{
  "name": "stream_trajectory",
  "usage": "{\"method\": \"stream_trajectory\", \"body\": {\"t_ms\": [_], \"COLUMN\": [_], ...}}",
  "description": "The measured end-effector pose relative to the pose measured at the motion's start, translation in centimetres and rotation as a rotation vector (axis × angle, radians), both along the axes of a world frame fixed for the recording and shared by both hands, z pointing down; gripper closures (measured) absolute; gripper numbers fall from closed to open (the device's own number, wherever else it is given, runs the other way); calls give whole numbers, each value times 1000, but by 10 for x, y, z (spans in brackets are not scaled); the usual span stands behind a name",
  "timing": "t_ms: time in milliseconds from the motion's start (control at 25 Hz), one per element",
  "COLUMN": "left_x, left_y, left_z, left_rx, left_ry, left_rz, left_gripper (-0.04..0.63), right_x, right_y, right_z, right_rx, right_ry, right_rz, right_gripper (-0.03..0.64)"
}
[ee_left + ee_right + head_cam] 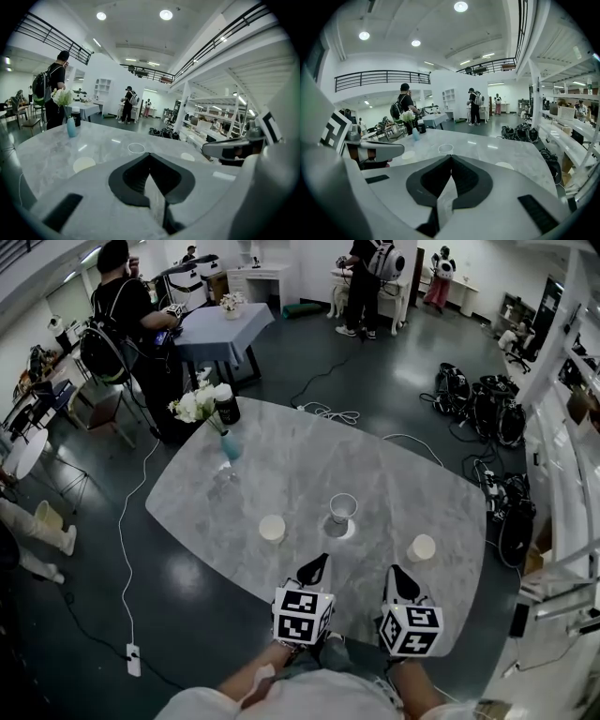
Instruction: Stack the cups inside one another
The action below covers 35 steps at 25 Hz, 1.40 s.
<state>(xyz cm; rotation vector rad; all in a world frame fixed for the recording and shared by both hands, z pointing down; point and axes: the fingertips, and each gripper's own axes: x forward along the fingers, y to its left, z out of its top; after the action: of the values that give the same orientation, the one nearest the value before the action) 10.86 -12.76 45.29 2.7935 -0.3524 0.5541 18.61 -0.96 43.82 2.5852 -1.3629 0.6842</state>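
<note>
Three cups stand apart on the grey marble table (234, 512). A cream cup (272, 528) is at the left, a clear cup (343, 508) in the middle, and another cream cup (421, 547) at the right. My left gripper (315, 567) hovers near the table's front edge, short of the clear cup, shut and empty. My right gripper (400, 579) is beside it, just short of the right cream cup, also shut and empty. The left gripper view shows the clear cup (136, 148) ahead of the shut left gripper (149, 154). The right gripper view shows the clear cup (446, 148) beyond the right gripper (451, 157).
A blue vase with white flowers (229, 442) and a dark jar (226, 407) stand at the table's far left. People, chairs and another table (220, 332) fill the room behind. Bags (478, 399) and cables lie on the floor to the right.
</note>
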Motion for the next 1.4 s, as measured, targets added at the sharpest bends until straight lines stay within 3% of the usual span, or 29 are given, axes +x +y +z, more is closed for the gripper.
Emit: {"method": "stream_trajectory", "body": {"t_ms": [320,880,1400], "left_x": [25,102,135], "left_y": [17,84,99], "left_z": [12,51,121], "left_rx": [-6,-32,-68], "left_ry": [-35,-98,-182], "left_rz": [47,216,240], "left_gripper": [600,600,600], "right_x": [24,75,90], "right_y": [25,95,100], "right_z": [7,52,115], "right_rx": [-4,-3,-28], "right_ry": [-17,-120,-204], "right_rz": [69,271,297], "right_gripper": [609,607,607]}}
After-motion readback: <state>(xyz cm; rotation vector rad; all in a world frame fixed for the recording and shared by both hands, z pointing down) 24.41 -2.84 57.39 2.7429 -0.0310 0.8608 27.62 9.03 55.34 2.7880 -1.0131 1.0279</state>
